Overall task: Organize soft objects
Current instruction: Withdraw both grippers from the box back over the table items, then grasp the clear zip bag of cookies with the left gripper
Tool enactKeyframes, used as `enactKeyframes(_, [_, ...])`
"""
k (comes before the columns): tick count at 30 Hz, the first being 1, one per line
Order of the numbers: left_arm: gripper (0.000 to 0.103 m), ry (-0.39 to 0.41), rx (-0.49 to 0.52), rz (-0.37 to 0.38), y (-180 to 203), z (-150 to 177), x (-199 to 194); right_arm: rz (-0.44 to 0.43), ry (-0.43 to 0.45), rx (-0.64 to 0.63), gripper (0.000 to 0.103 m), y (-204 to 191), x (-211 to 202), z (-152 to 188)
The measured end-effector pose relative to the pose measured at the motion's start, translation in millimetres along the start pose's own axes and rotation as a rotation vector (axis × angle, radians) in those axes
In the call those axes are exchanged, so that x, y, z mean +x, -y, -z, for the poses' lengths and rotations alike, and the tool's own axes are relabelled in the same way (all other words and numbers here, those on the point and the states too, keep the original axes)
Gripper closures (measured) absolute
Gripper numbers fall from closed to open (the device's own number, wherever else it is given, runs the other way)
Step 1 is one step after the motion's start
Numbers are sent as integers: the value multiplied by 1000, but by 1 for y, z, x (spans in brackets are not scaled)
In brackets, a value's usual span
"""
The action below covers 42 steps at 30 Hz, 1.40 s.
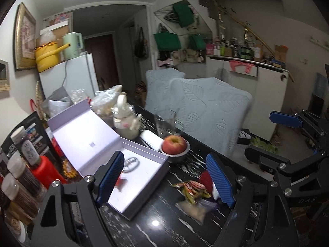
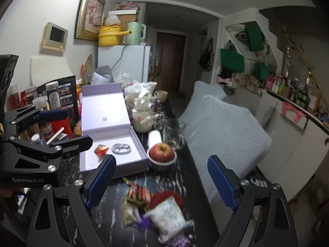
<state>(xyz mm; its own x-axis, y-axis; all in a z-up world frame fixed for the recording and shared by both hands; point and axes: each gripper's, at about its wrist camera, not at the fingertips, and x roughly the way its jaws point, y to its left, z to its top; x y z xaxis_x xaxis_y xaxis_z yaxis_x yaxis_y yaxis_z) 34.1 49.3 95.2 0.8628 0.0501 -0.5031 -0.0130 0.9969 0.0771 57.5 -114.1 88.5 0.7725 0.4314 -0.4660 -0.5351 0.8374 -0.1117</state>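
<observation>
Both hand-held grippers, left and right, gape apart, empty. Soft snack packets lie at six o'clock from the lavender box. Best to descend slowly, straddling one packet only.

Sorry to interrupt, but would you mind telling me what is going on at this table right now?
A person is holding two handheld grippers over a cluttered dark marble table, sorting soft snack packets. Both the left gripper and the right gripper are open and empty. A pile of snack packets lies on the table between the right gripper's fingers, untouched. The open lilac box behind it already holds a red wrapped sweet and a silvery item. An apple sits in a small bowl beside the box.
</observation>
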Motion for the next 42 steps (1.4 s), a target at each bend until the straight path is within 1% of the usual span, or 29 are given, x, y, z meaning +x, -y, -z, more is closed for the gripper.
enactKeyframes(7, [21,-35,45,67,33,32,1,55,-25,52,12,8,-20,41])
enactKeyframes(11, [21,-68,40,107,43,48,4,91,-46,77,12,13,-29,63])
enactKeyframes(17, [21,-110,37,136,56,73,10,99,-64,129,12,20,-33,93])
enactKeyframes(22, [21,-183,5,204,57,95,27,69,-100,174,12,22,-24,122])
enactKeyframes(26, [21,-234,-32,237,53,110,42,47,-132,192,12,18,-12,141])
enactKeyframes(30, [21,-276,-60,247,51,125,59,25,-174,212,12,15,1,159])
enactKeyframes(33, [21,-289,-65,249,49,132,68,1,-208,236,12,15,12,170])
enactKeyframes(37, [21,-290,-45,263,46,137,83,-7,-252,269,12,20,26,180])
enactKeyframes(42, [21,-303,-26,316,41,133,107,5,-273,279,12,29,41,182])
